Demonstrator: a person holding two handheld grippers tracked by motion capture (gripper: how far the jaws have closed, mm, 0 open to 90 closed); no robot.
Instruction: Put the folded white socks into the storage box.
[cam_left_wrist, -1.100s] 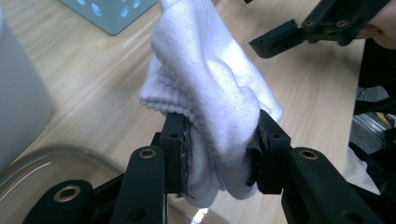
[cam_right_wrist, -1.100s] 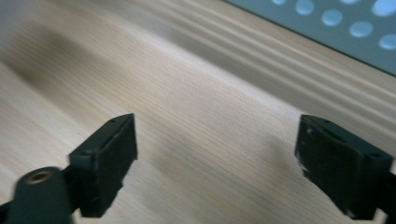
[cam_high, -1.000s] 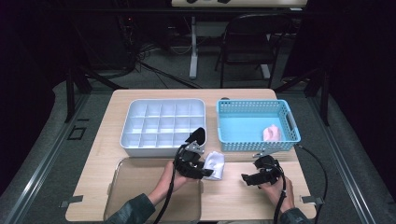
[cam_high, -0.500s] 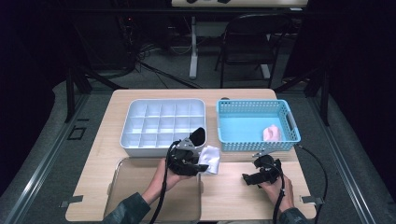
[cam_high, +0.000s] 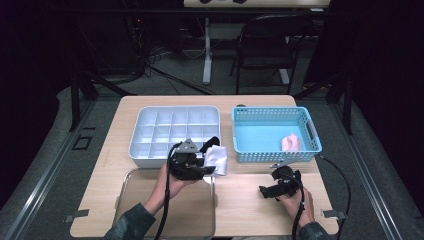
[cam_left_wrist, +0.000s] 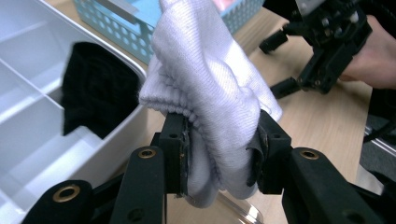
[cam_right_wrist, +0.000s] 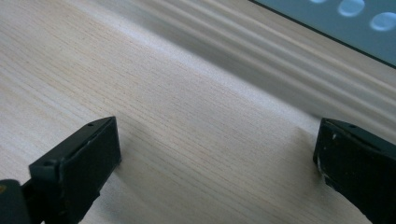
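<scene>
- Your left tool has its jaws clamped on a rolled white sock, just below the middle of the high view, right beside the lower right corner of the white divider tray.
- In the left gripper view the white sock bulges up from between the two pads, pinched at its lower end, so the grip looks firm.
- A black sock already sits in the nearest cell of the divider tray, at the left of that view.
- I read this as the carrying step: sock picked up, not yet set down.
- Your right tool rests low at the lower right of the high view, jaws spread wide with nothing in them; the right gripper view gives bare bench between them.
- A pink item lies in the blue basket at the right; it is too small to name.
- Next, as I judge it, you bring the white sock over a free cell, lower it inside the walls, then let the jaws part.
- Mind the black sock's cell: aim for a neighbouring one so the roll drops cleanly.
</scene>
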